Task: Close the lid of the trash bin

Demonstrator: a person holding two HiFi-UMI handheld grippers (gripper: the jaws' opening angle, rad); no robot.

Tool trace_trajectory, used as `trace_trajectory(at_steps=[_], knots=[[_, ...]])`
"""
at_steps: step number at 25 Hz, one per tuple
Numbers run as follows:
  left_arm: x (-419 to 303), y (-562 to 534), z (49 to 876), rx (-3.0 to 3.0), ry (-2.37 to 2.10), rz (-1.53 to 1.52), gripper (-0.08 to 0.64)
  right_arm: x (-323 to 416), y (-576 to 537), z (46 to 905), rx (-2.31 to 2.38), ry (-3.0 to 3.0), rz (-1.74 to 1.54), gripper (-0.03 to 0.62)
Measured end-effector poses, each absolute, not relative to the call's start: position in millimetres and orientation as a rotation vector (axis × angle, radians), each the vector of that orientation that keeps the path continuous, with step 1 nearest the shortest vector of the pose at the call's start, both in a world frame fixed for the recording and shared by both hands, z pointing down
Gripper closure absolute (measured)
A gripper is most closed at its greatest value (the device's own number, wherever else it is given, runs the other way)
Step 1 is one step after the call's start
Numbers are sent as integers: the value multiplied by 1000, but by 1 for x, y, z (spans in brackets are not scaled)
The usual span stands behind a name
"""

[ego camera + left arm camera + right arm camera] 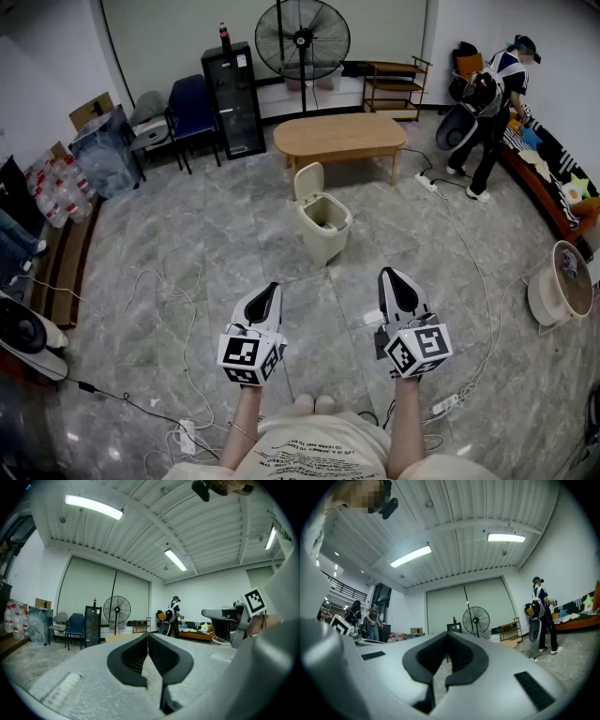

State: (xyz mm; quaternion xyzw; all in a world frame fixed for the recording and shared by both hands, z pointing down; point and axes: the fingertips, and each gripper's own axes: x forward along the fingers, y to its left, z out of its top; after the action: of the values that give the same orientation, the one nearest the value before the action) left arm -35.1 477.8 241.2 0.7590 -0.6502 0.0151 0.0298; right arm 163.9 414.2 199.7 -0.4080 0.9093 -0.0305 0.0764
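A cream trash bin [324,227] stands on the grey marble floor in the head view, in front of a low wooden table. Its lid [308,181] is raised upright at the bin's back edge, and the opening shows. My left gripper [272,288] and right gripper [392,275] are held side by side well short of the bin, both pointing toward it and apart from it. The left gripper [148,634] has its jaws together with nothing between them. The right gripper [447,633] also has its jaws together and holds nothing. Neither gripper view shows the bin.
The oval wooden table [337,137] stands just behind the bin, with a large fan [302,39] and a black cabinet [232,98] at the wall. Cables [169,291] and a power strip [444,405] lie on the floor. A person [487,103] stands far right beside a couch; a round fan [562,281] stands at the right.
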Motion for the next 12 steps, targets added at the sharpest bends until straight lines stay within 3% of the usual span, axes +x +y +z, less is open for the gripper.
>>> trace_trajectory(at_steps=[12], knots=[[-24, 465, 242, 2357, -1994, 23, 535, 167, 400, 206, -1195, 2739, -107, 588]])
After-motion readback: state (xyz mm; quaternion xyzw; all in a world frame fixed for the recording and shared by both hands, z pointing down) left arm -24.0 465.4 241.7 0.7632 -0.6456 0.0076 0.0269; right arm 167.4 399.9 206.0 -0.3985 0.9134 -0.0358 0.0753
